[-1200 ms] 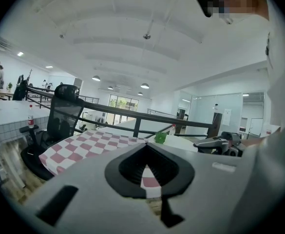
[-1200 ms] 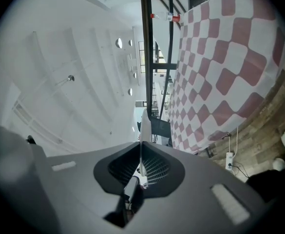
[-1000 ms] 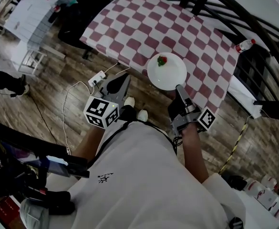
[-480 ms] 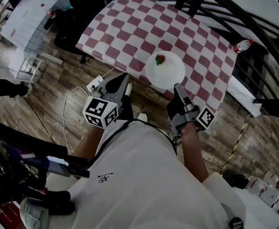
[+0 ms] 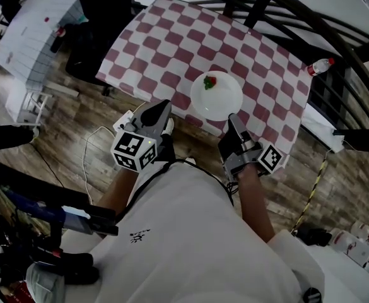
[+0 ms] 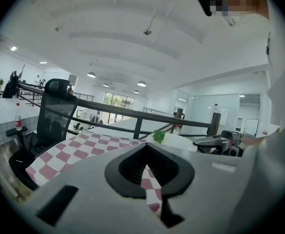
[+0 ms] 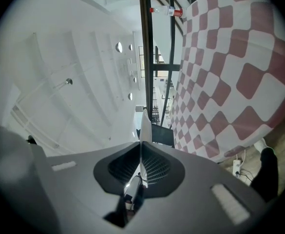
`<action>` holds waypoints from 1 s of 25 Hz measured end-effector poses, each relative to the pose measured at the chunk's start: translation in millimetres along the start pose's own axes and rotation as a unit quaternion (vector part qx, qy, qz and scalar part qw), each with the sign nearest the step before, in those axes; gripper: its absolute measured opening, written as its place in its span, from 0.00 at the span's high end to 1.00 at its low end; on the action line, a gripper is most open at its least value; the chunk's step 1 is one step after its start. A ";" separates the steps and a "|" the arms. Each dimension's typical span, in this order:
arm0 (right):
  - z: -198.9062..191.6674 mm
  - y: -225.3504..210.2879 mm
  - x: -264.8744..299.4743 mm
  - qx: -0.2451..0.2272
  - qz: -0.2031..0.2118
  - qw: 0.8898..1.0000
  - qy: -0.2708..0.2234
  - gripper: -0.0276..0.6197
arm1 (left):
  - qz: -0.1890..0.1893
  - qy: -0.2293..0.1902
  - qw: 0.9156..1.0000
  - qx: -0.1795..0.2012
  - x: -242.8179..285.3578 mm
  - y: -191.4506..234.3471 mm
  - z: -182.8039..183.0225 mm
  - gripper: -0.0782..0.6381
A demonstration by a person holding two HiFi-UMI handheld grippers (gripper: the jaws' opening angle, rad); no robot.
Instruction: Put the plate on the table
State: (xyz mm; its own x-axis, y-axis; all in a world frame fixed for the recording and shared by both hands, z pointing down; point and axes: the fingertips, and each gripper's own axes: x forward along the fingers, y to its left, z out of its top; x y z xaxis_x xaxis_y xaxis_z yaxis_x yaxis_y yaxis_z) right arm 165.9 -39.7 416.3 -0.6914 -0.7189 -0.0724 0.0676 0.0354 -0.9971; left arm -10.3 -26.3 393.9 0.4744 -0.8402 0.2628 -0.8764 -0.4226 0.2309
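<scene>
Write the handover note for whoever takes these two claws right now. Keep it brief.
Right claw: shut on the near rim of the white plate.
Left claw: shut, nothing in it, held beside the table's near edge.
Plate: over the near edge of the checked table, with a strawberry on its far side. Whether it rests on the cloth cannot be told.
Done: plate brought to the table.
Left: set it fully down, probably a little further in, then open the right claw and draw back.
</scene>
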 end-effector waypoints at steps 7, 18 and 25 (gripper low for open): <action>13.9 -1.9 58.7 -0.004 0.003 1.000 -0.021 0.93 | -0.025 0.006 1.000 0.007 38.5 51.2 23.9 0.89; 44.4 3.1 144.2 -0.011 -0.003 0.997 -0.074 0.93 | -0.083 0.021 0.996 0.015 108.8 121.4 70.7 0.89; 61.2 0.6 184.8 -0.018 0.003 0.993 -0.119 0.93 | -0.124 0.027 0.992 0.023 145.9 158.2 87.4 0.89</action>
State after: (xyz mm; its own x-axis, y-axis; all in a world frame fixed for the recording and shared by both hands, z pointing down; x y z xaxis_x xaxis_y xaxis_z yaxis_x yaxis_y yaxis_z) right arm 82.2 -214.9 403.8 -0.5016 -0.8618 -0.0757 0.0434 0.0624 -0.9971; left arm -87.0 -245.4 386.9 0.6784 -0.6894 0.2540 -0.7346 -0.6301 0.2517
